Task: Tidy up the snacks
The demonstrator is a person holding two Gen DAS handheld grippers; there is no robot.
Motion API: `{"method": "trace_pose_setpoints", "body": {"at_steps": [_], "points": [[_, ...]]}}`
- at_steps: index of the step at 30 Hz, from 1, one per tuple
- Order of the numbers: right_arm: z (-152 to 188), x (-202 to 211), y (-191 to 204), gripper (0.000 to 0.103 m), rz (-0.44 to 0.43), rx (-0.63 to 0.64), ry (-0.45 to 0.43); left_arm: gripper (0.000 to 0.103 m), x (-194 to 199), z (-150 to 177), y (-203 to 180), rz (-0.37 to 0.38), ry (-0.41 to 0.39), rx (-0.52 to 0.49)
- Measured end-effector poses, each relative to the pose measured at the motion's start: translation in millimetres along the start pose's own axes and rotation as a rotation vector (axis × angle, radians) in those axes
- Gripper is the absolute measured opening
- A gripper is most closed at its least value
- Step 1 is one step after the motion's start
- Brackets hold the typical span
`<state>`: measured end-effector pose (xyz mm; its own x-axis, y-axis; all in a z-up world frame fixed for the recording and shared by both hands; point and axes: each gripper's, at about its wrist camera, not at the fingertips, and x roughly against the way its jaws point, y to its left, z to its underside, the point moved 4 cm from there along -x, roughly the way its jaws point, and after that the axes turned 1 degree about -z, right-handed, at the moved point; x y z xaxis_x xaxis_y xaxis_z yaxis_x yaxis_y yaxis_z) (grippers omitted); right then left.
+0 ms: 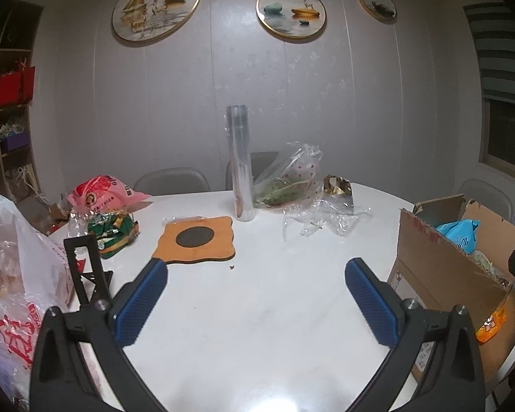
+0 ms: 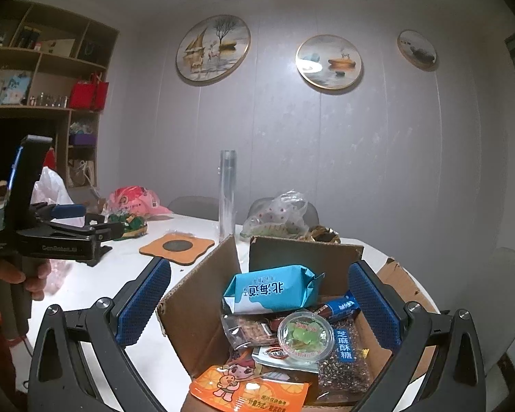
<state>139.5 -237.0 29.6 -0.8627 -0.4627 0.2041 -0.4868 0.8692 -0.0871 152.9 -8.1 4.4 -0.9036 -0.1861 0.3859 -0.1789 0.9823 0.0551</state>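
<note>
A cardboard box (image 2: 202,295) stands open on the white table, filled with snacks: a light blue packet (image 2: 271,290), a round cup of green jelly (image 2: 304,338), a sesame brittle bag (image 2: 346,360) and an orange pouch (image 2: 247,391). My right gripper (image 2: 259,304) hovers open above the box, holding nothing. My left gripper (image 1: 255,298) is open over bare table, with the box (image 1: 439,274) to its right. The right wrist view shows the left gripper (image 2: 68,214) from the side, held by a hand. A pink snack bag (image 1: 99,192) and a green packet (image 1: 115,231) lie at the table's far left.
An orange coaster (image 1: 195,238) and a tall clear tube (image 1: 240,164) stand mid-table. Clear plastic bags (image 1: 288,178) and crumpled wrap (image 1: 322,216) lie behind. A white plastic bag (image 1: 13,274) sits at the left edge by a black stand (image 1: 86,267). Chairs line the far side.
</note>
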Motion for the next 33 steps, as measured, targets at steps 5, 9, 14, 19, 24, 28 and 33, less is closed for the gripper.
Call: {"method": "trace_pose_setpoints", "body": {"at_steps": [5,9,14,19,24,28,33], "points": [[3.3,-2.8,-1.3,0.103,-0.009,-0.006,0.008,0.102,-0.8,0.5,-2.8,0.000,0.001,-0.004],[3.7,-3.3,-4.1,0.103,-0.014,-0.014,0.010,0.102,1.4,-0.6,-2.7,0.005,-0.004,0.000],[3.6,-1.9,-3.7,0.103,-0.018,-0.014,0.008,0.102,4.6,-0.8,-4.0,0.010,-0.010,-0.002],[3.7,-1.7,-1.5,0.103,-0.019,-0.010,0.006,0.102,5.8,-0.9,-5.6,0.007,-0.011,-0.003],[3.9,-0.8,-0.9,0.103,-0.027,-0.018,0.006,0.102,6.8,-2.4,-5.6,0.007,-0.016,0.001],[3.7,0.3,-0.9,0.103,-0.027,-0.017,0.003,0.102,8.2,-4.0,-6.3,0.005,-0.025,0.001],[3.7,0.3,-1.8,0.103,-0.028,-0.019,0.003,0.102,9.3,-5.3,-5.9,0.000,-0.033,0.001]]}}
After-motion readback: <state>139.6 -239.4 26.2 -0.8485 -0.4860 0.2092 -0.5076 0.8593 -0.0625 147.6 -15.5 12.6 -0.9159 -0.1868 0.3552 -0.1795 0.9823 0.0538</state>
